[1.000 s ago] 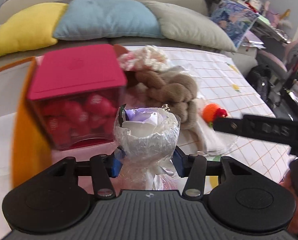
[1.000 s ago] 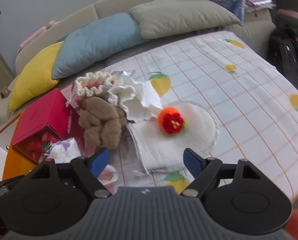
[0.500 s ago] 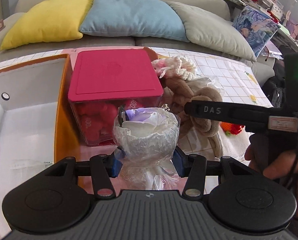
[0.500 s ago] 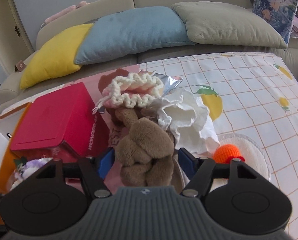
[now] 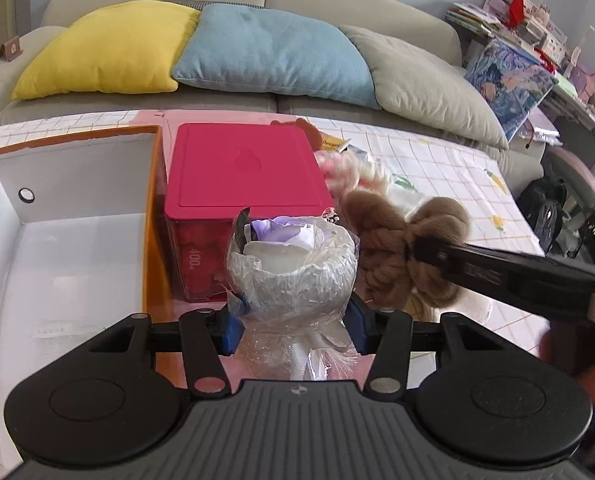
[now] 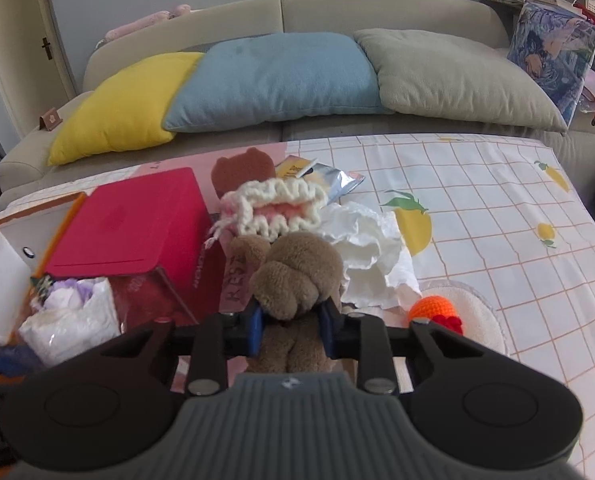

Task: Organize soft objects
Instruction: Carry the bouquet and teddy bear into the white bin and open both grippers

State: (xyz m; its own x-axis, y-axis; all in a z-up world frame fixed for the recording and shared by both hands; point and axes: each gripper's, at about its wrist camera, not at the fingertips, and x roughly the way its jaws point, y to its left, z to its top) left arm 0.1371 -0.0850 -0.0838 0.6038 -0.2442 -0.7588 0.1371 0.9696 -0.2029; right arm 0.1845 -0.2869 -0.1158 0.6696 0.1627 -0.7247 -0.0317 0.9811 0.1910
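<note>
while both point down over the tabletop (image 6: pixel 477 208), the left hand-held gripper (image 5: pixel 293 322) stays clamped on a wrapped flower (image 5: pixel 293 268), just in front of the red box (image 5: pixel 245 168). the right hand-held gripper (image 6: pixel 293 330), its jaws just closing, pinches the brown plush (image 6: pixel 297 280), which sits below the knit piece (image 6: pixel 273 212) beside white paper (image 6: pixel 369 256).
</note>
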